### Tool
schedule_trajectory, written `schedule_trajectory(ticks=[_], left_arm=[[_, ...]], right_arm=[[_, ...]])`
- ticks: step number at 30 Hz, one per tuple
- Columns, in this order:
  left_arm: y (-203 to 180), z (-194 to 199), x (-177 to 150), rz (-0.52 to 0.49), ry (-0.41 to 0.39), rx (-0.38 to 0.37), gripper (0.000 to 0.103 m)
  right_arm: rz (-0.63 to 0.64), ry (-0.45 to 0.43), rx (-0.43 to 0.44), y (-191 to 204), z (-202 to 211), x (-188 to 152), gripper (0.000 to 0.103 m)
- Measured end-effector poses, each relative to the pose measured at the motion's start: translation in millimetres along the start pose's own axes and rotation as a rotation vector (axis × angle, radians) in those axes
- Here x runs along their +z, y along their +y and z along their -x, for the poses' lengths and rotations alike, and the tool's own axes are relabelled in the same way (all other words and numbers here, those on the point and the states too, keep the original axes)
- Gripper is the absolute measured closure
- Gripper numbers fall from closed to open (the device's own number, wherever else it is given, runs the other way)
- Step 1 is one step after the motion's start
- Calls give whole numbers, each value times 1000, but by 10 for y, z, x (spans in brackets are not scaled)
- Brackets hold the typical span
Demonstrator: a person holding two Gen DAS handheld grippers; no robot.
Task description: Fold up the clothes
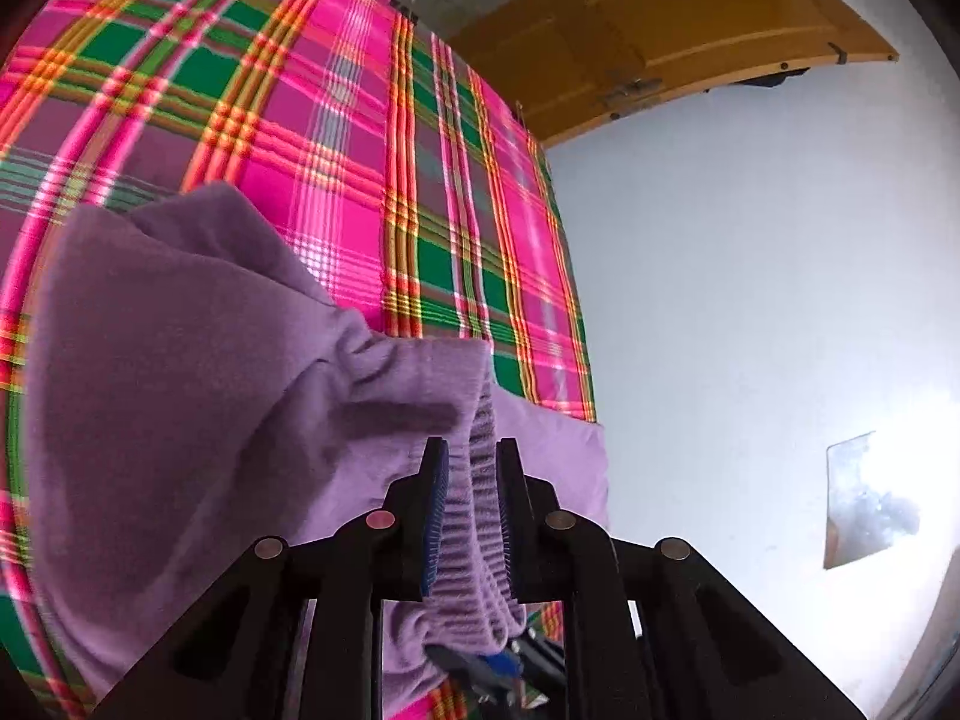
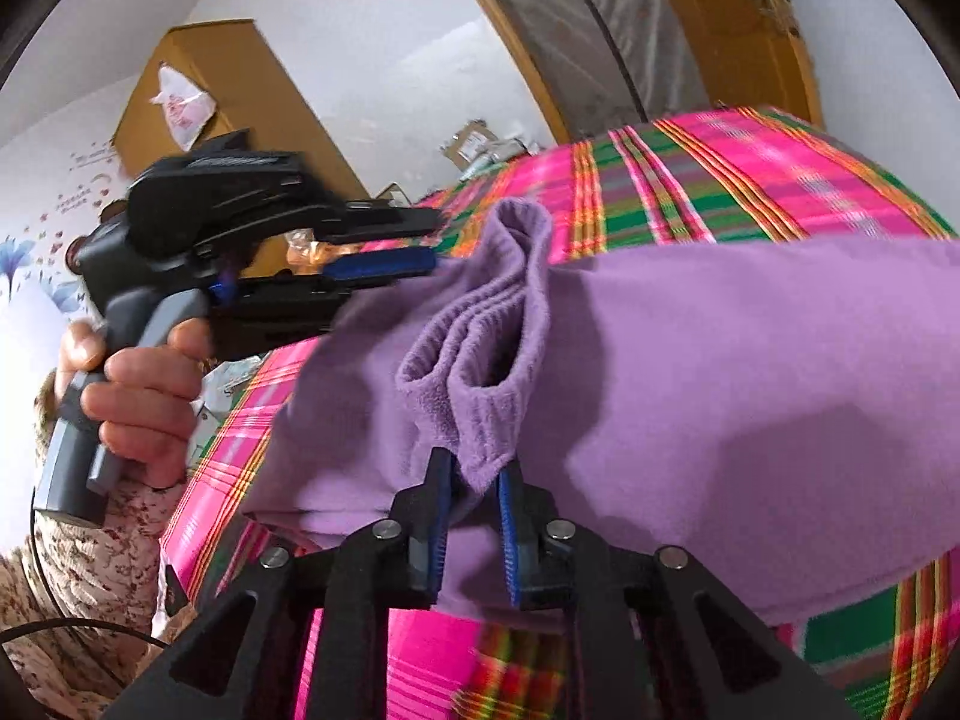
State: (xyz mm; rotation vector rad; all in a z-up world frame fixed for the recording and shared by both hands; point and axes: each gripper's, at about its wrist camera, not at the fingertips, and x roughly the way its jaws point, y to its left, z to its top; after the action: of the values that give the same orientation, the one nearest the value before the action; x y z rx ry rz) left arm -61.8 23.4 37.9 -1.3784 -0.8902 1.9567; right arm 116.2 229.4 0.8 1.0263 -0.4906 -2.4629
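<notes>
Both grippers are clamped on a lilac fleece garment (image 2: 720, 372) spread over a bed covered with a pink and green plaid sheet (image 1: 336, 120). Between its blue-padded fingers the left gripper (image 1: 472, 456) pinches the ribbed, gathered waistband (image 1: 474, 516), while the right gripper (image 2: 474, 468) grips a ribbed edge (image 2: 486, 420) nearby. A hand (image 2: 138, 402) in a floral sleeve (image 2: 78, 564) holds the left gripper's handle, seen from the right wrist.

Left hand-held gripper (image 1: 472, 462) is clamped on the ribbed waistband of a purple garment (image 1: 180, 372). Garment drapes toward nine o'clock over a pink-green plaid bedcover (image 1: 336, 138). Yellow door (image 1: 660, 24) at one o'clock.
</notes>
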Motion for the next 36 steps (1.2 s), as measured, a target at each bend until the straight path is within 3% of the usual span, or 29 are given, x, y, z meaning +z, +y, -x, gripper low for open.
schedule_trajectory(ticks=[4,9,17,21,25,27,28,29,36], left_arm=[[139,357,-101,10,-77,9,82],[416,682,-301,58,-152,28,81],[726,837,-640,85,-142,64,81],[840,809,-771,106,-104,46,81],[886,770,-876,110,-80,20,81],[870,733,-916,100,-58,-1,81],[862,714,-936,95,-47,-12,81],[858,674,-952,95,-34,-25,81],[947,589,-1064,133,-9,-91,81]], right_arm=[[-36,-11,-31,-131,93,6,85],[-86,-88,-83,-307,306,113,74],[-74,-112,3,-234,236,422,57],[-68,-53,56,-186,76,483,57],[-44,3,47,-114,-41,431,57],[-47,21,30,-118,-90,409,63],[-51,24,20,-136,-127,412,71],[-55,25,21,-143,-129,405,85],[-173,-14,76,-289,34,353,88]])
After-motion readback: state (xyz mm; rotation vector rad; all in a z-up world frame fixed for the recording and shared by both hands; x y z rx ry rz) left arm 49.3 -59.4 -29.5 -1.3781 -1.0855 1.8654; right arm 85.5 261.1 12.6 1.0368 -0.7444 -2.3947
